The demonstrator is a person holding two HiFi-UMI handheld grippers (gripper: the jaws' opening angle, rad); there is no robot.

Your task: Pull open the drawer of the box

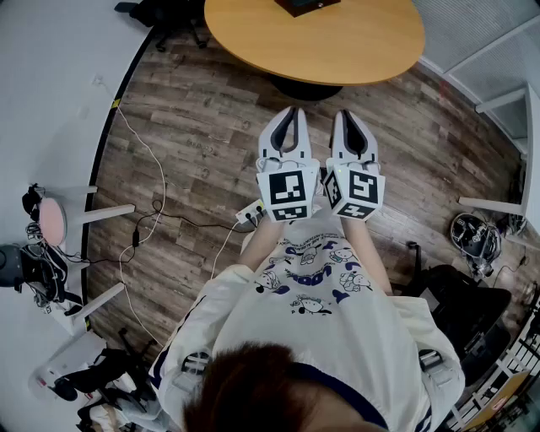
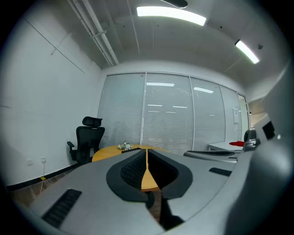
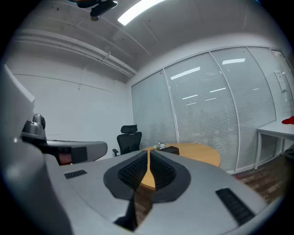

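A dark box (image 1: pixel 305 5) lies on the round wooden table (image 1: pixel 363 42) at the far edge of the head view, cut off by the frame; its drawer cannot be made out. In the right gripper view the box (image 3: pixel 171 149) sits beside a small bunch of flowers (image 3: pixel 159 146). Both grippers are held side by side close to the person's chest, over the wood floor and short of the table. My left gripper (image 1: pixel 293 110) (image 2: pixel 146 150) is shut, tips touching, holding nothing. My right gripper (image 1: pixel 344 114) (image 3: pixel 149 151) is shut and empty too.
A black office chair (image 2: pixel 87 142) stands by the wall behind the table. Cables and a power strip (image 1: pixel 249 213) lie on the floor at the left. White desk legs (image 1: pixel 101 213) stand left, and a dark chair (image 1: pixel 456 304) and a helmet (image 1: pixel 475 236) right.
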